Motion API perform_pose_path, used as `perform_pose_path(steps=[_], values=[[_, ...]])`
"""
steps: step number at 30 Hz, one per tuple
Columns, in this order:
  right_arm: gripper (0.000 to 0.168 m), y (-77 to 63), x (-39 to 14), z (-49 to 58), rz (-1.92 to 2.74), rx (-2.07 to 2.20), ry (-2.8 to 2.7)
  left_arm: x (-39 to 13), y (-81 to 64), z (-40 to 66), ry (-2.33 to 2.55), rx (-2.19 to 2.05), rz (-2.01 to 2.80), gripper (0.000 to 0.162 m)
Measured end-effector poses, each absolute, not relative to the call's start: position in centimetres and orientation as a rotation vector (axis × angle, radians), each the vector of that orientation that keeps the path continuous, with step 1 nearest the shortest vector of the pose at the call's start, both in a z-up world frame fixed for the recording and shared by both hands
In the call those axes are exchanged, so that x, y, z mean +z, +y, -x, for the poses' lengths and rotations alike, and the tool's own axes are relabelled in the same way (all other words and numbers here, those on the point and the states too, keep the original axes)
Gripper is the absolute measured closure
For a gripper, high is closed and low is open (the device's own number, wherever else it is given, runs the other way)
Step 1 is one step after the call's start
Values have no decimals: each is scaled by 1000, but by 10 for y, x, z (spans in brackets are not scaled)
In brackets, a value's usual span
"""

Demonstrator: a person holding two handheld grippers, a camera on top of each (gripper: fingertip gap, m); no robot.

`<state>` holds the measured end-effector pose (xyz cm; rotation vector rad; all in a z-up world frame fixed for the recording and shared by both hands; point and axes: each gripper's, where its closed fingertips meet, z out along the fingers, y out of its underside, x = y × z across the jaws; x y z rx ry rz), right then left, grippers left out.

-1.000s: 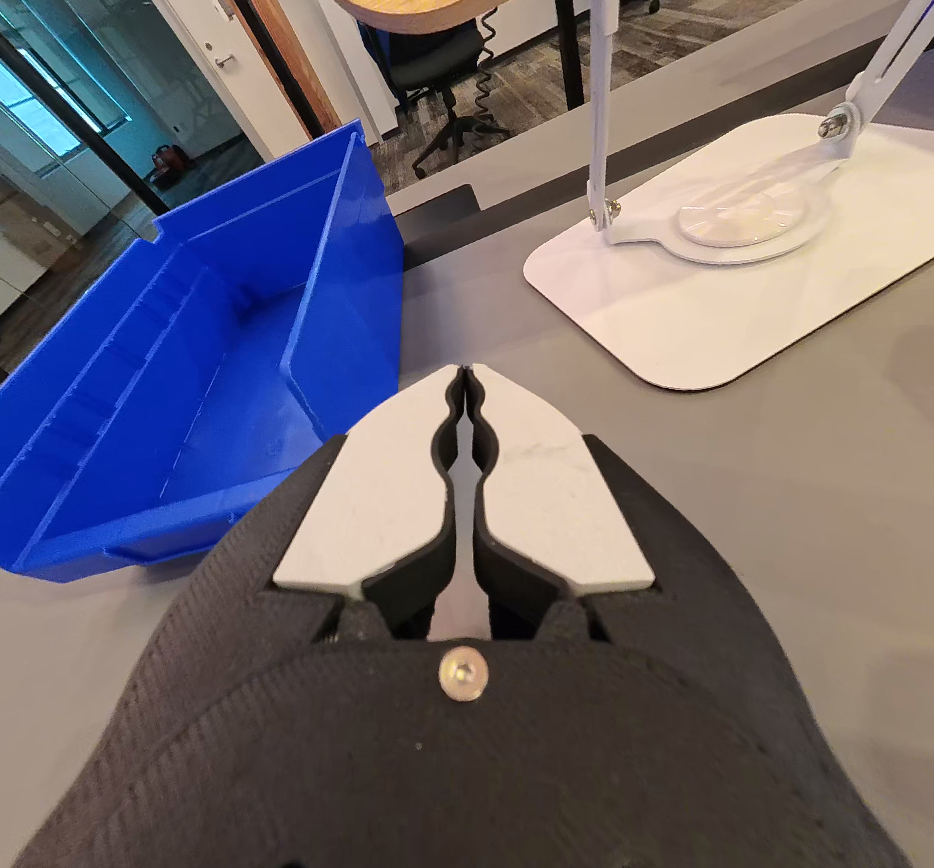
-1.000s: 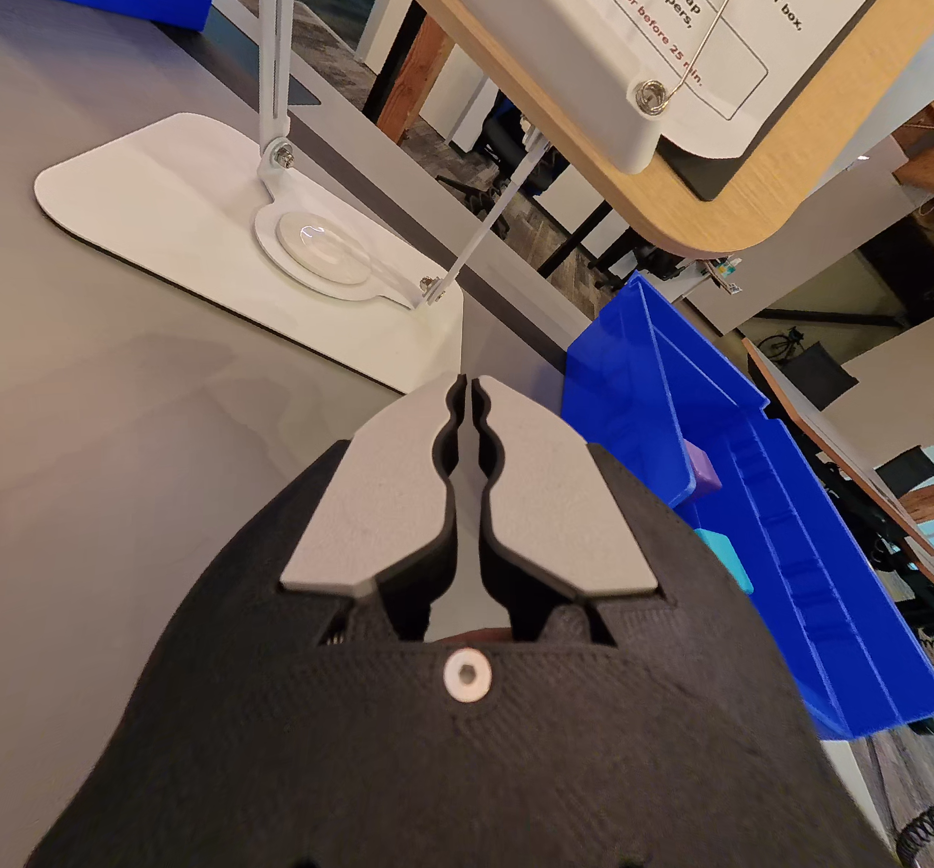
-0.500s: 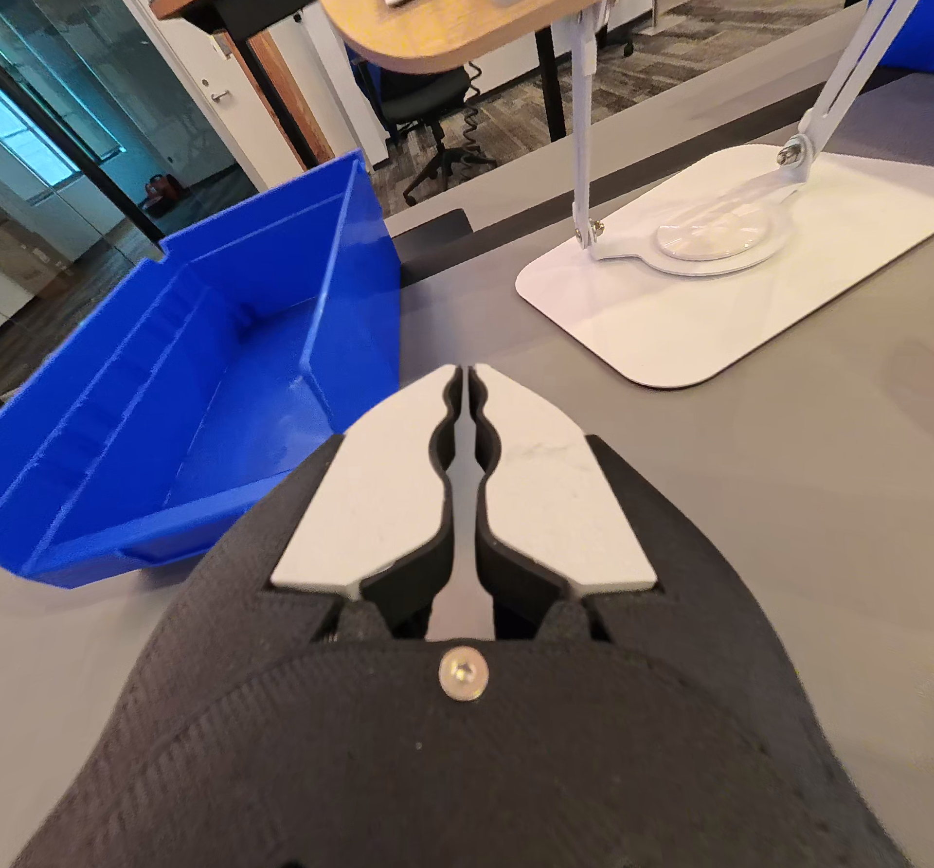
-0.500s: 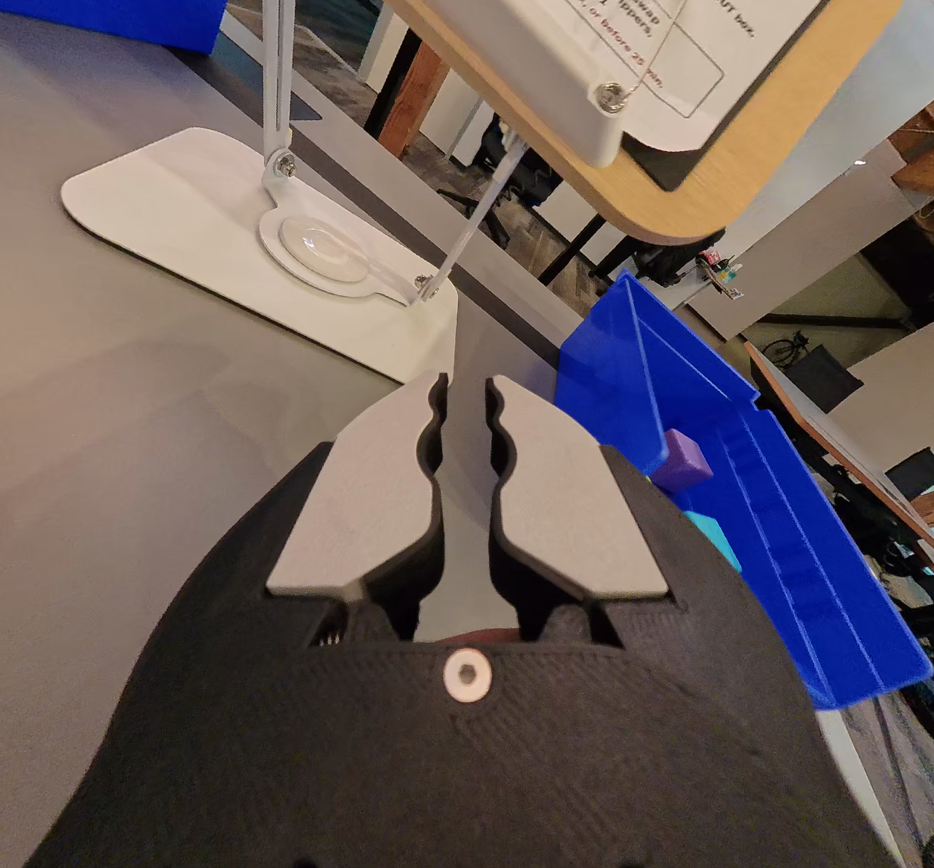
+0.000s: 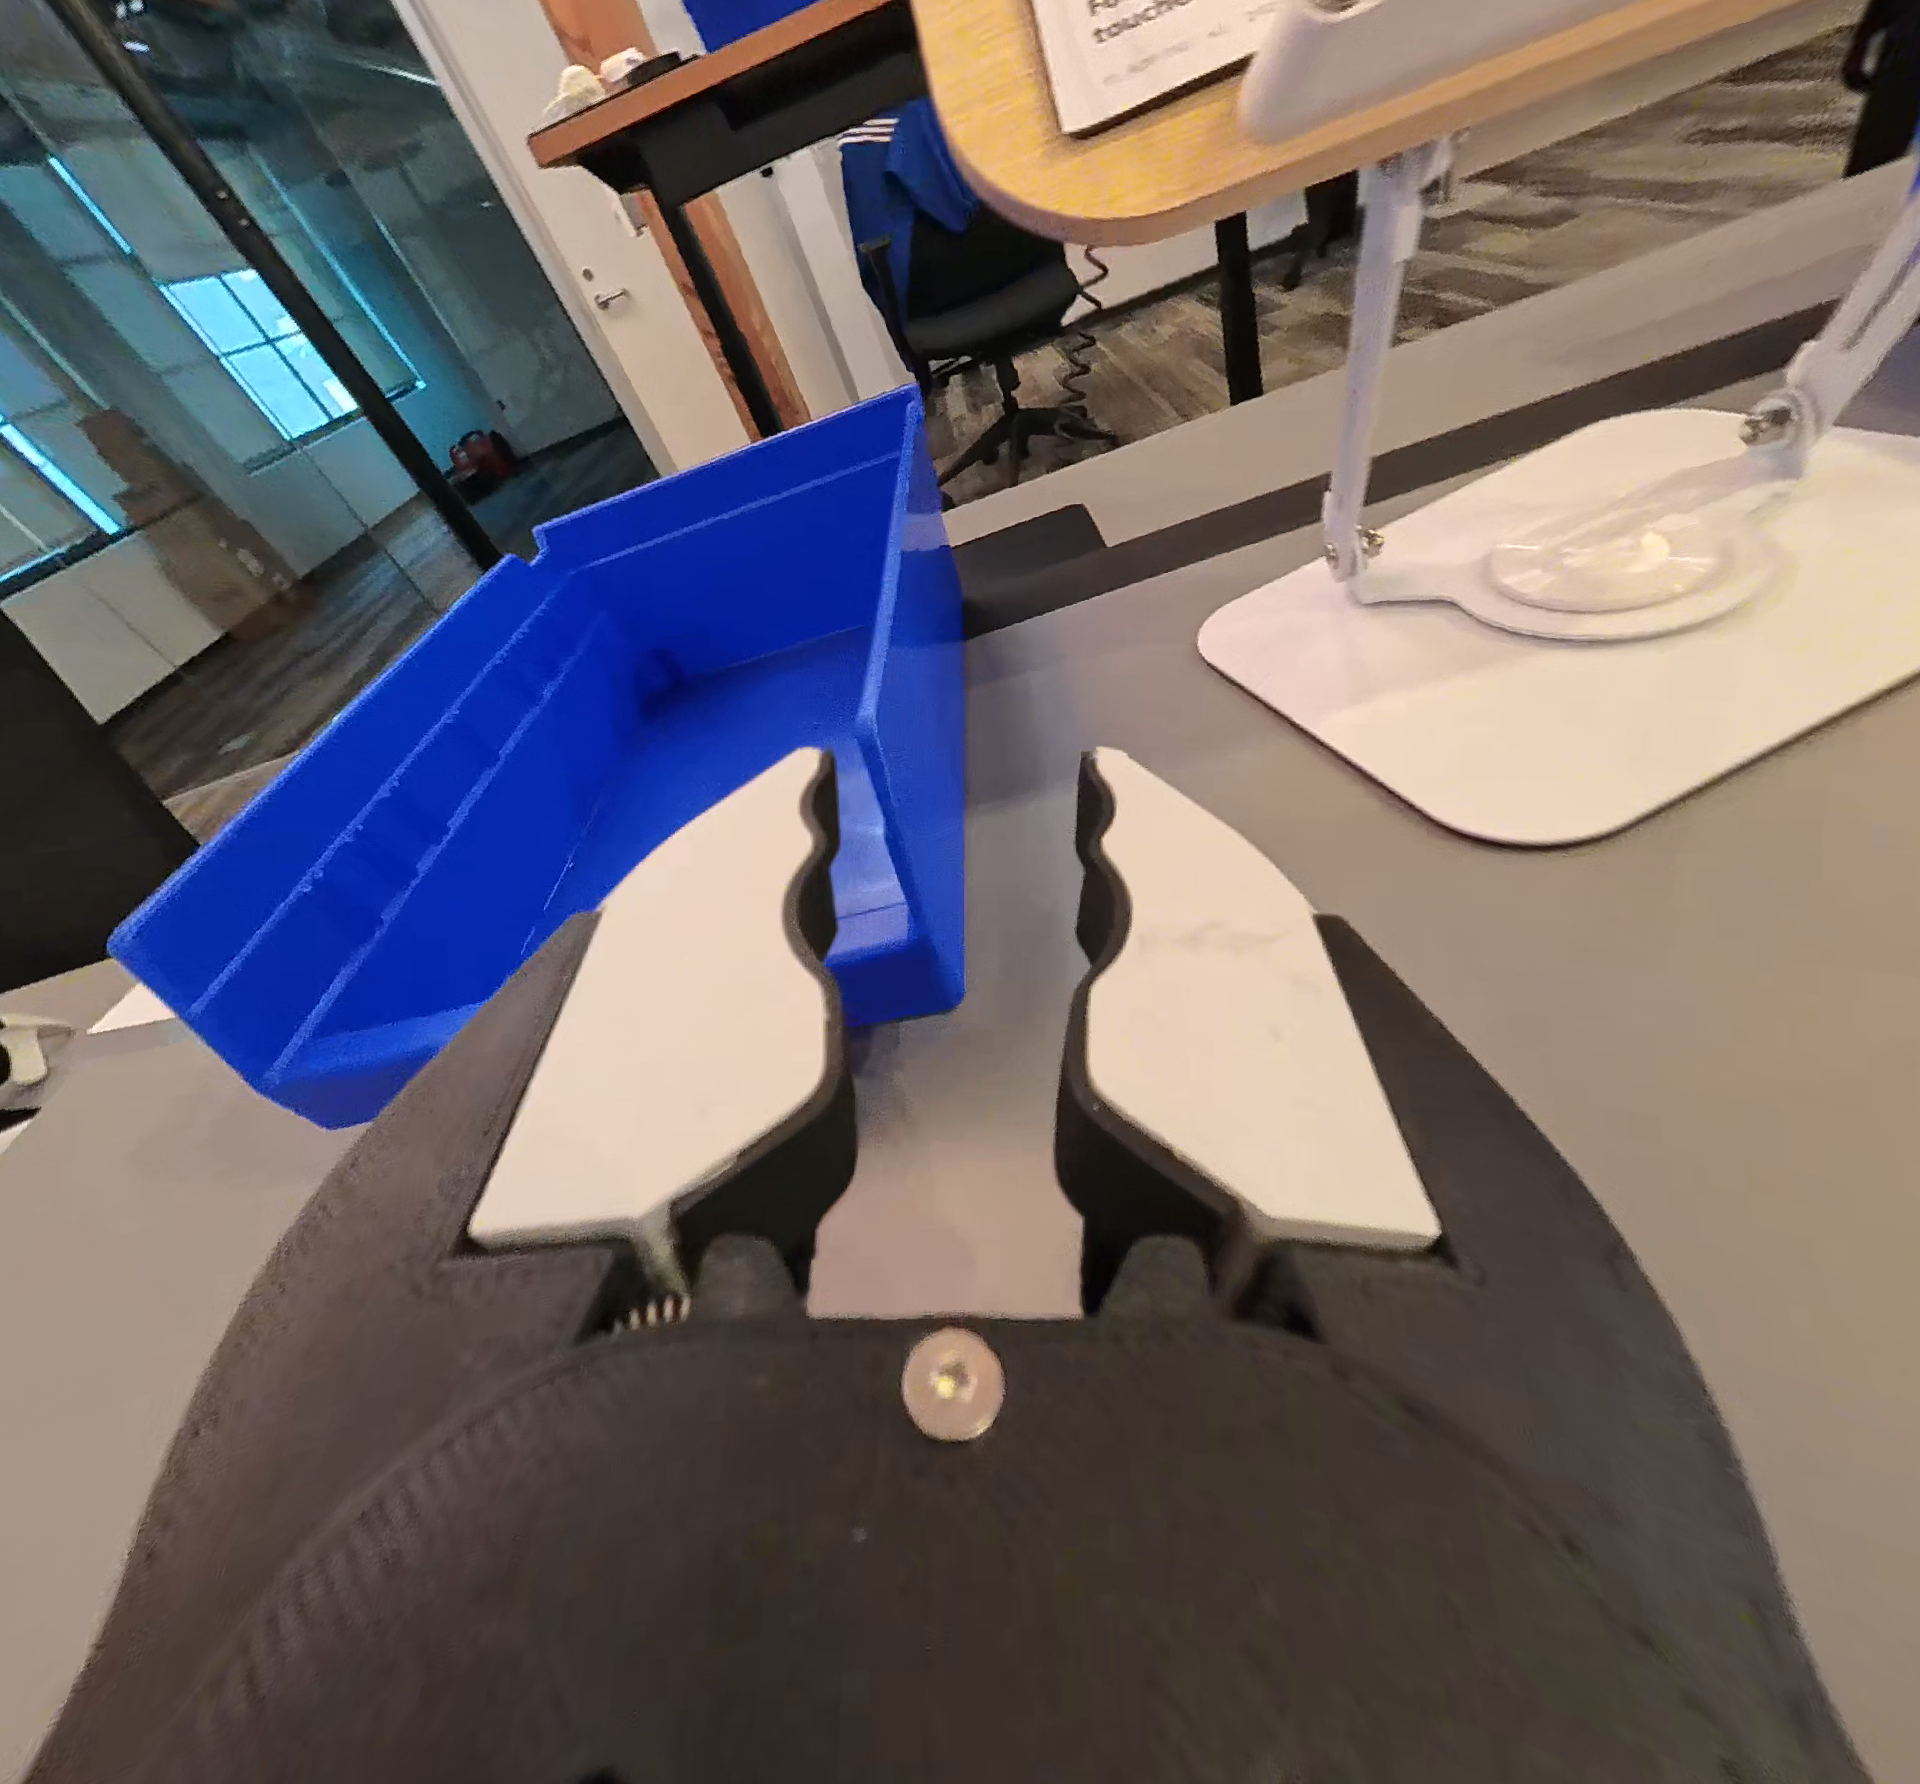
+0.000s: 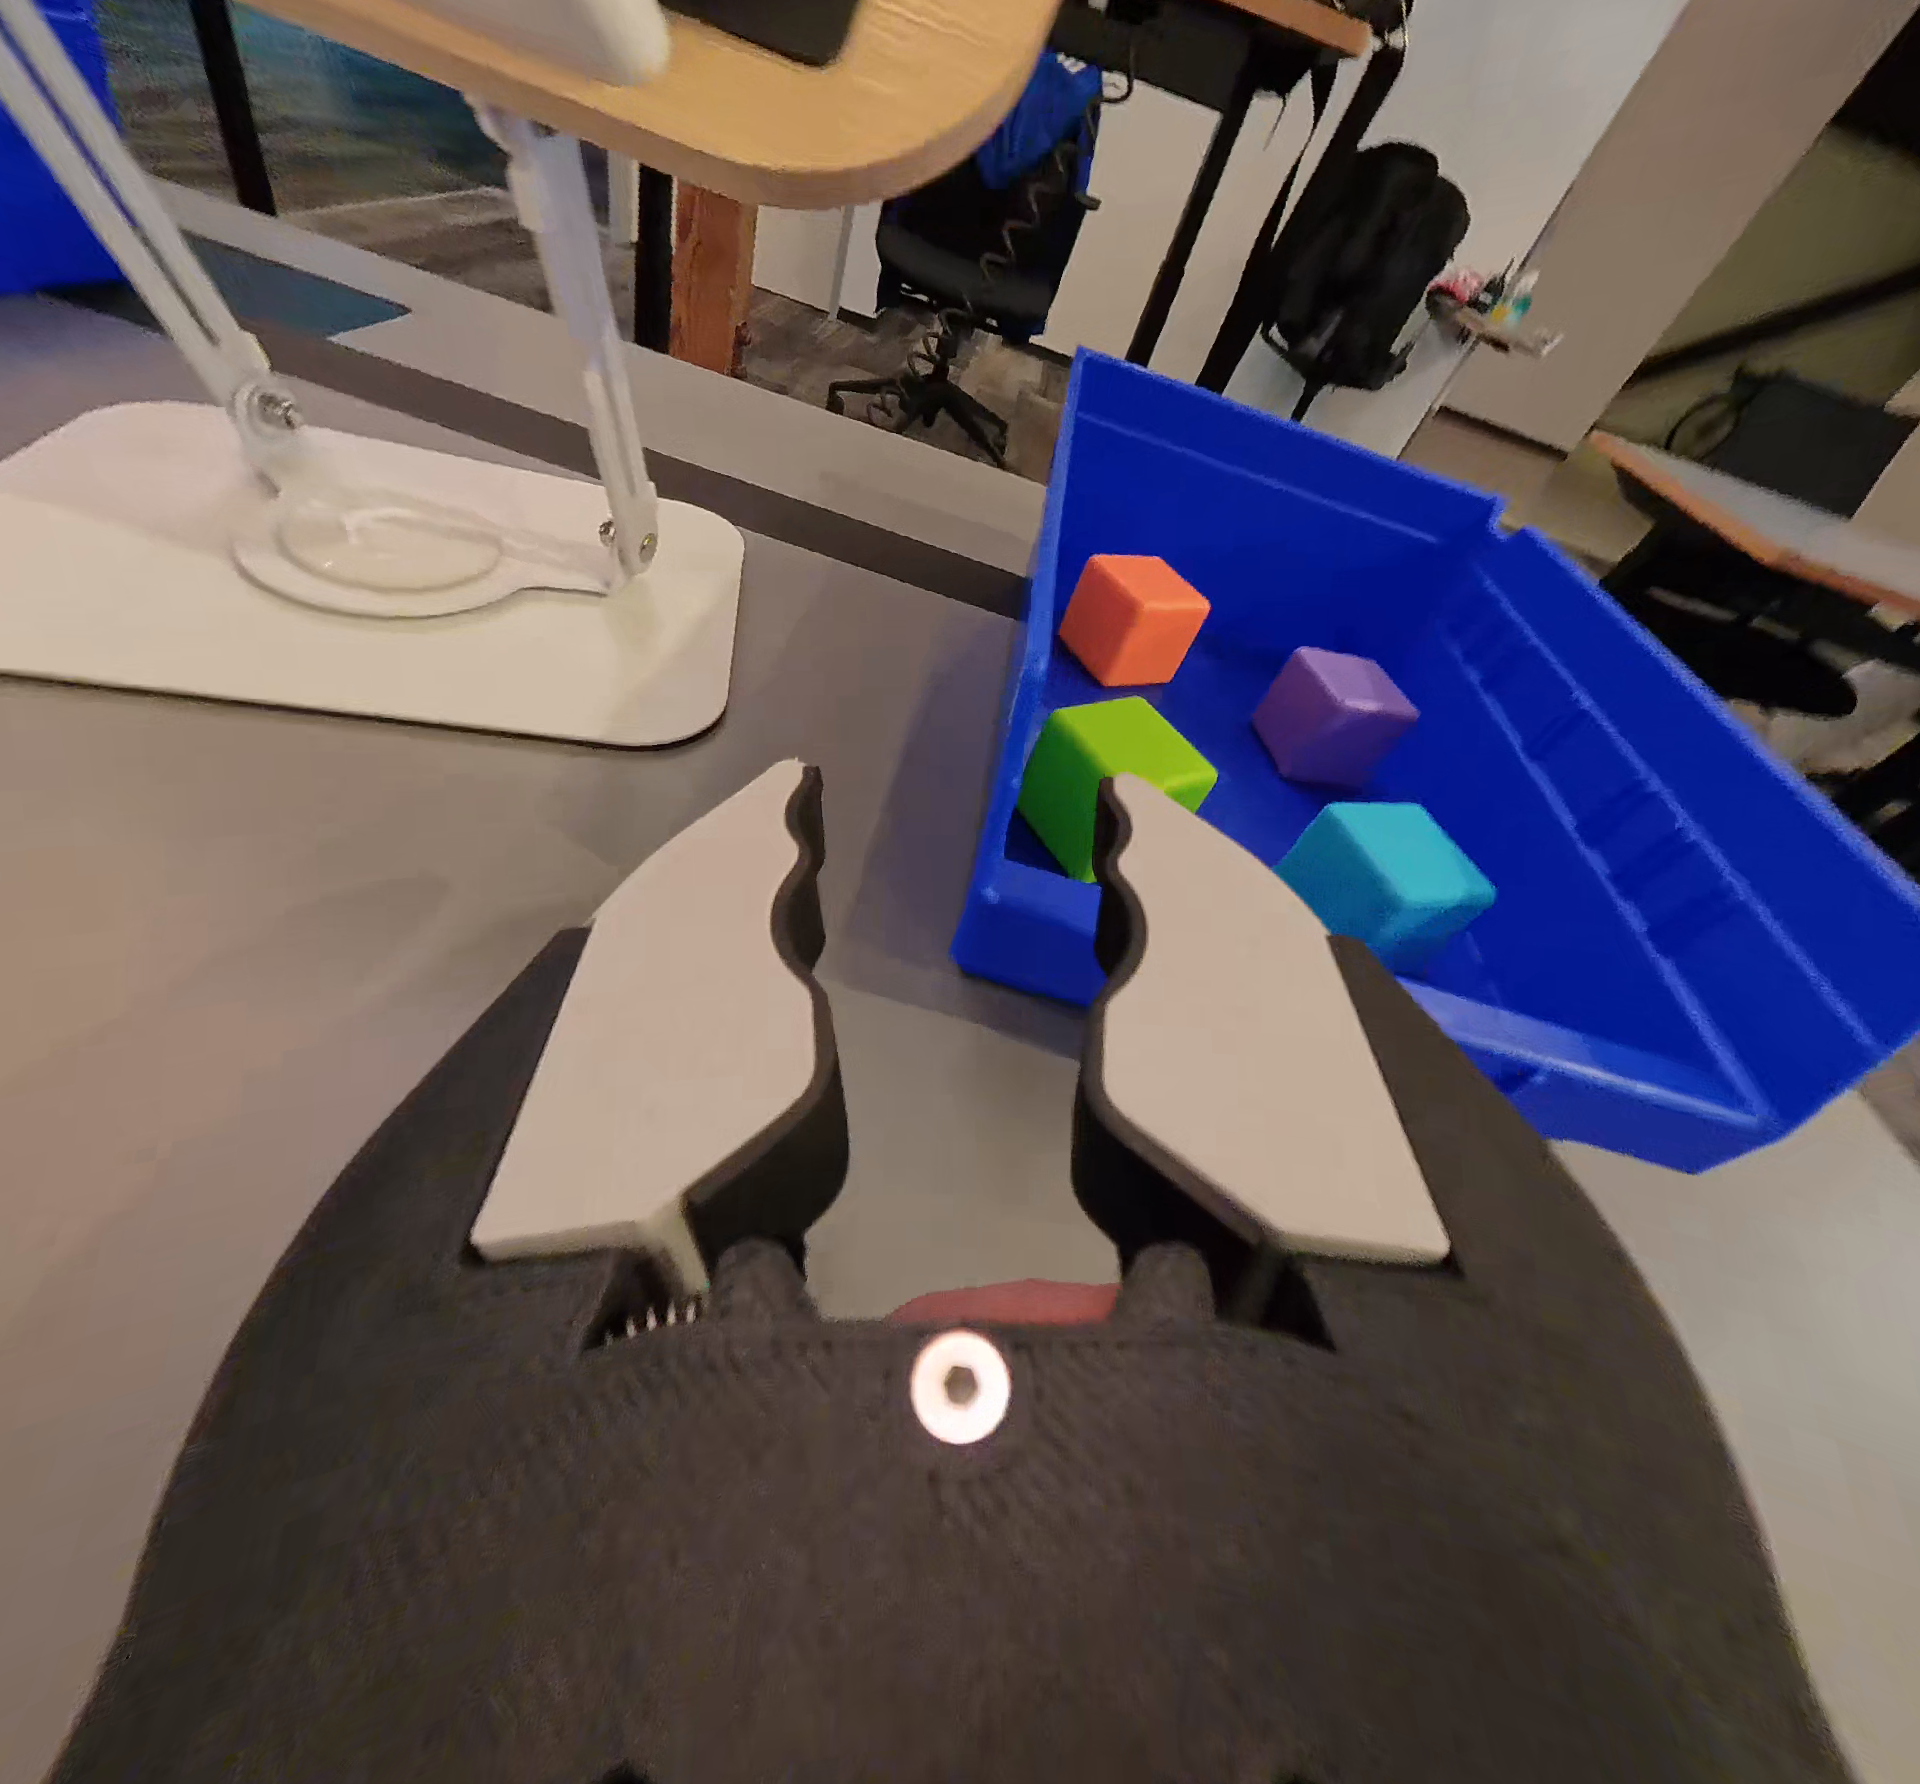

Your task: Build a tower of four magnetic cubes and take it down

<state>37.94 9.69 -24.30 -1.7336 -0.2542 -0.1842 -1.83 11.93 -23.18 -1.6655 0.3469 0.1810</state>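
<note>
Green cube point(image 6: 1117, 770) partly behind right claw point(image 6: 956, 799), claw spread, nothing held

The left gripper point(image 5: 954, 768) has pale grey fingers edged in black on a black ribbed body with a silver screw; the right gripper point(image 6: 956, 784) wears the same colours; each is parted over a plain grey table point(image 5: 1558, 1059). One bin point(image 5: 540, 778) is solid bright blue, as is the other bin point(image 6: 1621, 799), which holds an orange cube point(image 6: 1132, 617), a green cube point(image 6: 1091, 773), a purple cube point(image 6: 1335, 716) and a turquoise cube point(image 6: 1387, 877); the stand base point(image 6: 364, 633) is white with a thin dark rim, and the board point(image 6: 831, 103) above shows light wood grain.
</note>
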Motion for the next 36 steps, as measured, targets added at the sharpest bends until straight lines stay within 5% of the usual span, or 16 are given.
perform_pose_path(steps=[14, 29, 36], values=[[127, 129, -254, -391, 1830, -141, -154, -241, 159, 33, 207, 201, 1726, 107], [162, 150, -263, -389, 1893, -124, -155, -267, 189, 31, 227, 155, 1912, 158], [164, 149, -262, -393, 1891, -119, -125, -266, 188, 31, 224, 128, 1908, 159]])
